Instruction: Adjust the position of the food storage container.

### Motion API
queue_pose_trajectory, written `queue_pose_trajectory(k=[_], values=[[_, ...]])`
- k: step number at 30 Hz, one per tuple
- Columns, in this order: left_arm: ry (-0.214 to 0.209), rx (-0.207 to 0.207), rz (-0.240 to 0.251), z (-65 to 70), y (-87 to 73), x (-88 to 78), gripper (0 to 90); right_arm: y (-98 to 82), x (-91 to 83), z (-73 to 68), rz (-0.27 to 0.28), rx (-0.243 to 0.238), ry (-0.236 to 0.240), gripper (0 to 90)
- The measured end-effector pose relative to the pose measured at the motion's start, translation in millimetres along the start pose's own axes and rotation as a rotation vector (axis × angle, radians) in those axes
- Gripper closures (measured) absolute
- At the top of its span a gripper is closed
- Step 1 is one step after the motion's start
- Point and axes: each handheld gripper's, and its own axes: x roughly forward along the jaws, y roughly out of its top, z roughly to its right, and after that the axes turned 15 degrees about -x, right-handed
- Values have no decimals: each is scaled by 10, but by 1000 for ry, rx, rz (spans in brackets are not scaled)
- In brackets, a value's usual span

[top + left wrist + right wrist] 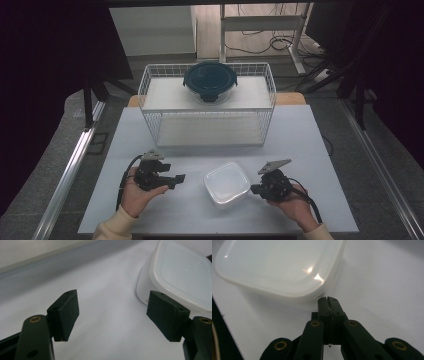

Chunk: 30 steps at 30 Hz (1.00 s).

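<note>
A white square plastic container (226,184) with its lid on sits on the white table (300,135) near the front. My left gripper (178,178) lies to its left, pointing toward it. Its jaws stand wide open with nothing between them (115,315), and the container (180,277) is just beyond the right pad (166,315). My right gripper (254,189) is at the container's right side, shut with nothing in it. In the right gripper view its closed tips (328,301) sit just under the container's lid rim (287,270); I cannot tell whether they touch.
At the back of the table stands a white wire rack (207,107). A round glass container with a dark blue lid (210,80) rests on its top shelf. Bare table lies between the rack and the hands.
</note>
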Motion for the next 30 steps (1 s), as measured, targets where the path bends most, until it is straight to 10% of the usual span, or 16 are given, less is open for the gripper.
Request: queue_pose_trajectory(k=[7, 30], values=[[0, -2, 6, -9, 1, -13, 257, 19, -16, -144, 0, -17, 28, 895], [4, -19, 11, -53, 9, -12, 259, 468, 294, 233, 38, 21, -25, 895]])
